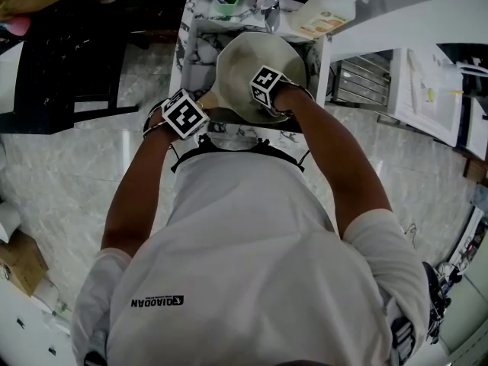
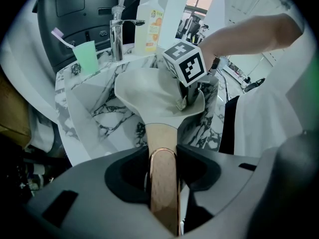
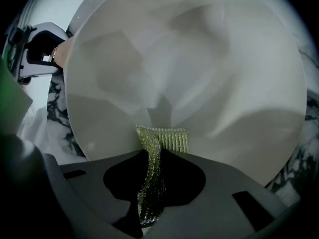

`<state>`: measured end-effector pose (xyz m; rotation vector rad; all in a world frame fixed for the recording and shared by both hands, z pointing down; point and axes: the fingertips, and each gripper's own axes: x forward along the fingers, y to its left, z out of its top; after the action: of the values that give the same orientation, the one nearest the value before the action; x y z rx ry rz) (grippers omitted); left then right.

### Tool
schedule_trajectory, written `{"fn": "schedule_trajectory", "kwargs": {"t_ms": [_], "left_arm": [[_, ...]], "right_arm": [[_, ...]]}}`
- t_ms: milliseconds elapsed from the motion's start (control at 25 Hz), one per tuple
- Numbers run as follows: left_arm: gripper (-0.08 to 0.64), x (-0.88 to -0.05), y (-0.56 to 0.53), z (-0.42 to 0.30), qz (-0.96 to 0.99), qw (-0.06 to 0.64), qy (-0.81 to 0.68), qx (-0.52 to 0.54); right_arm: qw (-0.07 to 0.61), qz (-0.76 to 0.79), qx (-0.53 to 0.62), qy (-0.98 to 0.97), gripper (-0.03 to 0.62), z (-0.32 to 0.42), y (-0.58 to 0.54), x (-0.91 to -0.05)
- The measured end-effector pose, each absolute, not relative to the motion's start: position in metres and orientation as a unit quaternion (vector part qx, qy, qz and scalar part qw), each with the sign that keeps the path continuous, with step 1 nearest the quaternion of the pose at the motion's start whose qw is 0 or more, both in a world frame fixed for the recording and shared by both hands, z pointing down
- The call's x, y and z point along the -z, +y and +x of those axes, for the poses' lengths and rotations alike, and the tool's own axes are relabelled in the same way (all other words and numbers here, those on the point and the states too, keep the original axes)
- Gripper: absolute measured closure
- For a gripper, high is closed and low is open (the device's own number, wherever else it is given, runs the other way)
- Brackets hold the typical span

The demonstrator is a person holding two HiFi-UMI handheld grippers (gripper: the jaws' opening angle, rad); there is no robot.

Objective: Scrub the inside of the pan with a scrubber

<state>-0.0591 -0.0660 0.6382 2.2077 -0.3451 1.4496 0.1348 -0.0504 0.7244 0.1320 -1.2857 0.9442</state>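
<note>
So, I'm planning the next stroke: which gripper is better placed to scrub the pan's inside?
Right. The right gripper is shut on the scrubber, which lies against the inside of the pan. The left gripper is shut on the handle, steadying it over the sink.

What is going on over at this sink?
A person is cleaning a pale pan over a marble sink. The left tool is clamped on the pan's wooden handle and holds it above the basin. The right tool grips a greenish mesh scrubber, whose free end appears to sit against the pan's inner surface.
</note>
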Motion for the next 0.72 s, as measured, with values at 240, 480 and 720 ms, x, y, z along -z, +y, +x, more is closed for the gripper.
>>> {"fn": "schedule_trajectory", "kwargs": {"t_ms": [240, 480, 720], "left_arm": [[0.383, -0.638, -0.067, -0.059, 0.805, 0.235, -0.127, -0.529], [0.383, -0.639, -0.066, -0.059, 0.804, 0.236, -0.126, -0.531], [0.383, -0.639, -0.067, -0.058, 0.805, 0.236, -0.126, -0.530]], "right_arm": [[0.636, 0.074, -0.497, -0.586, 0.505, 0.113, -0.045, -0.717], [0.560, 0.090, -0.567, -0.597, 0.505, 0.096, -0.044, -0.712], [0.492, 0.094, -0.618, -0.605, 0.505, 0.079, -0.047, -0.703]]}}
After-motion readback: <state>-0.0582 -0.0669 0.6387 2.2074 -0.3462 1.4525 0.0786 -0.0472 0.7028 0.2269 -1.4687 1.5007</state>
